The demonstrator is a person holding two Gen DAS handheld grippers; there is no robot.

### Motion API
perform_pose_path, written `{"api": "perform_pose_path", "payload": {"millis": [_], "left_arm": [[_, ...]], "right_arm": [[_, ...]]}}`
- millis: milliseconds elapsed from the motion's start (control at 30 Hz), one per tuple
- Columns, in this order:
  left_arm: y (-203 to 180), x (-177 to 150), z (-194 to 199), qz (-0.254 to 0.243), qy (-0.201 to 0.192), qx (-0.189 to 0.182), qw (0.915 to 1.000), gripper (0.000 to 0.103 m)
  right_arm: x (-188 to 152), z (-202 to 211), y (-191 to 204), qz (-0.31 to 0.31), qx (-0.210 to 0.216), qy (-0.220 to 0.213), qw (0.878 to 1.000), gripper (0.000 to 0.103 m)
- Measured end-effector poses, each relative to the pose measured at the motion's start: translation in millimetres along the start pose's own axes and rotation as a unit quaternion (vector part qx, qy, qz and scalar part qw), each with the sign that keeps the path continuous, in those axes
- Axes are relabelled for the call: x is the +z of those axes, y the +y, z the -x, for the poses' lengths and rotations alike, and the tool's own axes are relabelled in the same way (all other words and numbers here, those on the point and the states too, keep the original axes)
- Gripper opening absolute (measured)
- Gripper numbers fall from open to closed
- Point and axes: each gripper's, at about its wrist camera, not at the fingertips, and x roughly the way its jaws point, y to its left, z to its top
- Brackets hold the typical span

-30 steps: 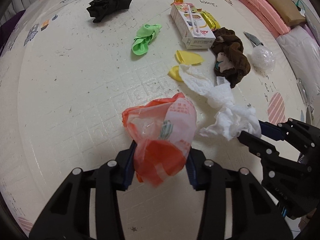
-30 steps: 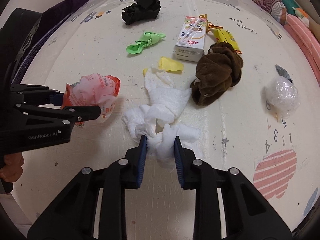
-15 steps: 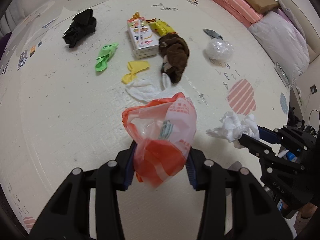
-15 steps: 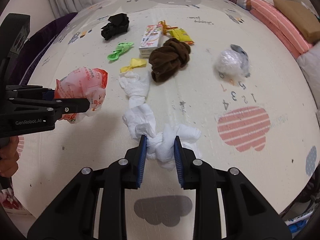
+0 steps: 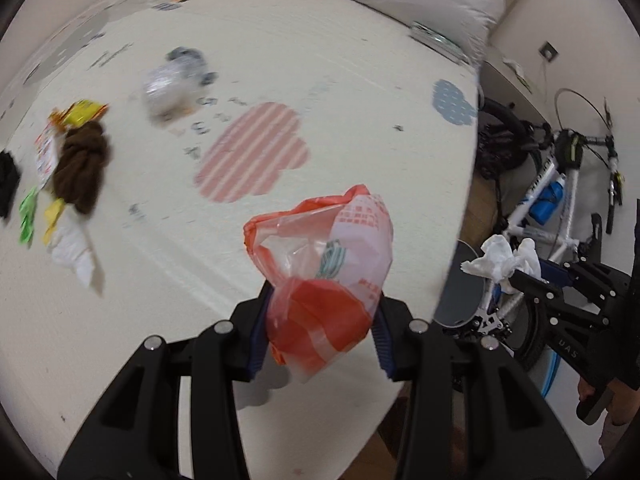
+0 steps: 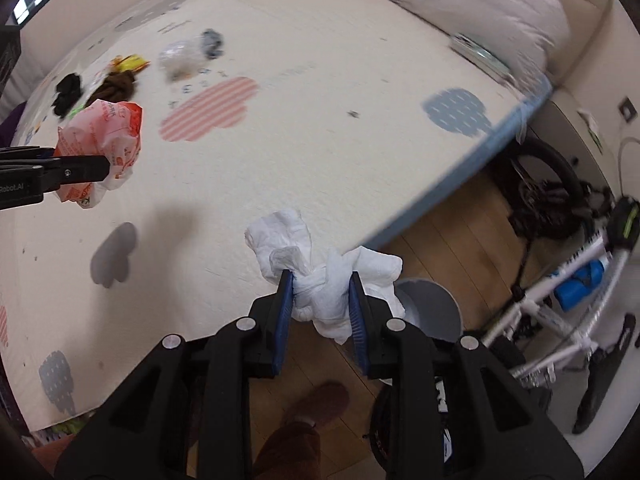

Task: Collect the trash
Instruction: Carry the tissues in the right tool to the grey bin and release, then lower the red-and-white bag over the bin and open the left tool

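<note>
An orange plastic bag (image 5: 328, 276) is pinched by the left gripper (image 5: 320, 344) above the mat edge. At 3 o'clock, crumpled white tissue (image 6: 324, 280) is clamped in the right gripper (image 6: 320, 320), above the grey bin (image 6: 432, 308). Release should be made only once the tissue is centred over the bin.

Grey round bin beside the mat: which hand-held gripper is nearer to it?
Right. The right hand-held gripper, holding the crumpled white tissue, hangs almost over the grey round bin; the left hand-held gripper, holding the orange plastic bag, sits over the cream play mat.
</note>
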Motion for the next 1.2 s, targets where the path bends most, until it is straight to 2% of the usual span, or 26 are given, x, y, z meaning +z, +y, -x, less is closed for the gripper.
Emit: {"api": "perform_pose_path", "payload": {"millis": [133, 300, 400, 433, 467, 600, 800, 933, 1033, 1200], "left_arm": [[-83.1, 10.0, -32.6, -0.054, 0.015, -0.036, 0.9978, 0.044], [-164.6, 9.1, -78.1, -0.105, 0.039, -0.064, 0.9917, 0.044], [-196.4, 6.0, -101.3, -0.126, 0.055, -0.069, 0.9881, 0.044], [-204.4, 4.9, -108.4, -0.132, 0.06, -0.067, 0.9871, 0.044], [-210.8, 4.2, -115.3, -0.136, 0.066, -0.067, 0.9863, 0.044], [-231.8, 2.0, -136.2, -0.154, 0.084, -0.062, 0.9825, 0.044], [-259.0, 3.0, -150.1, -0.172, 0.096, -0.076, 0.9775, 0.045], [-278.5, 2.6, -157.6, -0.188, 0.095, -0.091, 0.9733, 0.053], [-291.5, 3.4, -163.2, -0.202, 0.091, -0.088, 0.9712, 0.072], [-301.0, 4.5, -171.7, -0.201, 0.101, -0.079, 0.9712, 0.076]], "right_arm": [[-32.3, 2.6, -68.3, -0.07, -0.025, 0.002, 0.997, 0.027], [-60.2, -13.9, -122.3, -0.118, -0.027, 0.0, 0.993, 0.031], [-69.5, -32.0, -139.9, -0.132, -0.02, -0.003, 0.991, 0.052], [-72.2, -37.0, -145.4, -0.135, -0.023, -0.007, 0.991, 0.066], [-74.3, -41.4, -150.2, -0.137, -0.028, -0.01, 0.99, 0.07], [-83.4, -52.3, -168.6, -0.147, -0.03, -0.005, 0.989, 0.07], [-101.6, -42.3, -197.3, -0.188, -0.038, 0.011, 0.981, 0.07], [-113.4, -30.7, -214.2, -0.205, -0.051, 0.017, 0.977, 0.07], [-118.4, -22.2, -223.5, -0.212, -0.06, 0.016, 0.975, 0.07], [-121.7, -15.5, -234.2, -0.21, -0.062, 0.014, 0.976, 0.07]]}}
